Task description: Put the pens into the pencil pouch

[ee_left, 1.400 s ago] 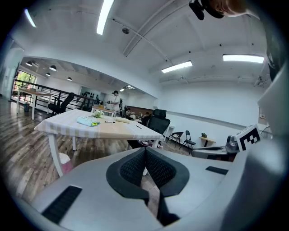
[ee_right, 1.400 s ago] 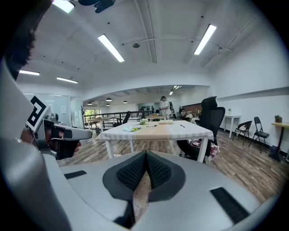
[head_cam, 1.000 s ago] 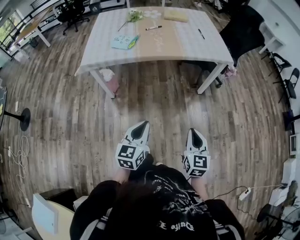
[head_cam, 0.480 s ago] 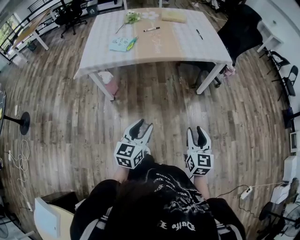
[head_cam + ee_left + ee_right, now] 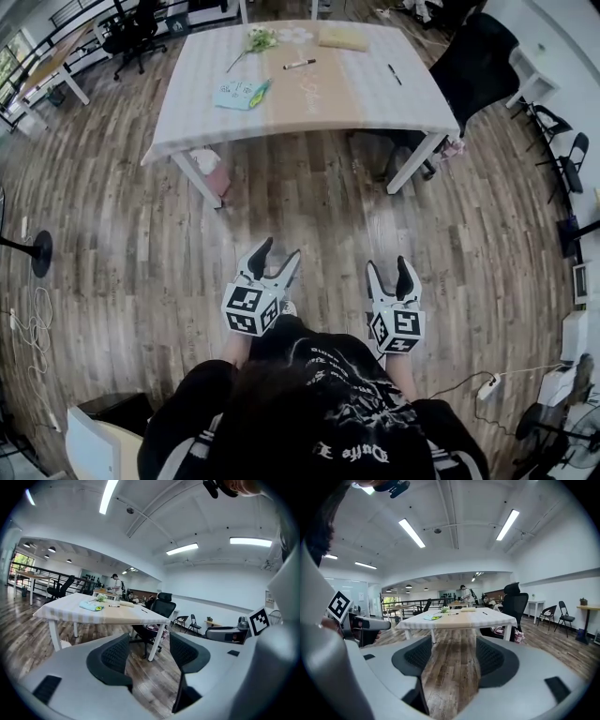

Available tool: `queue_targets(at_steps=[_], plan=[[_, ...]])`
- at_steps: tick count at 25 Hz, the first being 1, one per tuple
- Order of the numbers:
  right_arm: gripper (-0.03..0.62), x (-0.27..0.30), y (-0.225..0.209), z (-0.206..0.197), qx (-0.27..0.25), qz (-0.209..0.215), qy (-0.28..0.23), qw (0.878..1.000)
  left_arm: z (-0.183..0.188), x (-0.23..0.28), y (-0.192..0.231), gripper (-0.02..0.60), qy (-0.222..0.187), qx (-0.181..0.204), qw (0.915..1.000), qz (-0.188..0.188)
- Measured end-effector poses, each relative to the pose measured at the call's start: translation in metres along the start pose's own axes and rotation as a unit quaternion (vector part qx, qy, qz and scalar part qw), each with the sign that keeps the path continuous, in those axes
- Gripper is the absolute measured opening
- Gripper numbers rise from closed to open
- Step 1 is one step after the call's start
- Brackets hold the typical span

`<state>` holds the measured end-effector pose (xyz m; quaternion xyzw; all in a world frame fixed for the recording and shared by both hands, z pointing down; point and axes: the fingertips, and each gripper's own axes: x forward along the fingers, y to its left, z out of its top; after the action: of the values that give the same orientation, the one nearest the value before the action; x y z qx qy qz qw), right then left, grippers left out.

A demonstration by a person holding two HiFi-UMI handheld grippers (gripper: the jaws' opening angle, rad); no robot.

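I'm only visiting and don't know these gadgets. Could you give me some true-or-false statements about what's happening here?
1. The left gripper and the right gripper hold nothing. True: their jaws have just been opening, with nothing between them.
2. A pen is already picked up. False: a marker pen and a thin black pen lie on the table.
3. The grippers rest on the table. False: they are held over the wooden floor, well short of it.
4. A black chair stands beside the table. True.

table (image 5: 375, 94) carries a teal pouch (image 5: 239, 94), marker (image 5: 299, 64), black pen (image 5: 393, 74), flowers (image 5: 255, 41) and tan pad (image 5: 342, 37).
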<state>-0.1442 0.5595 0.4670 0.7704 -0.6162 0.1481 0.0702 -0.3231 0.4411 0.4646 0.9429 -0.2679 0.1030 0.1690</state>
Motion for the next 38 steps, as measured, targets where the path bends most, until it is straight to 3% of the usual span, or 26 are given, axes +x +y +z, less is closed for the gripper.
queue_targets(at_steps=[11, 23, 38], plan=[[0.286, 0.033, 0.023, 0.008, 0.009, -0.031, -0.012, 0.999, 0.020, 0.014, 0.036, 0.287, -0.003, 0.006, 0.9993, -0.036], [0.291, 0.048, 0.037, 0.004, 0.015, -0.043, 0.003, 0.999, 0.021, 0.024, 0.061, 0.300, 0.009, 0.000, 0.9990, -0.044], [0.291, 0.139, -0.023, 0.025, 0.014, -0.011, 0.009, 1.000, 0.043, 0.103, 0.083, 0.308, 0.003, -0.004, 1.0000, 0.005]])
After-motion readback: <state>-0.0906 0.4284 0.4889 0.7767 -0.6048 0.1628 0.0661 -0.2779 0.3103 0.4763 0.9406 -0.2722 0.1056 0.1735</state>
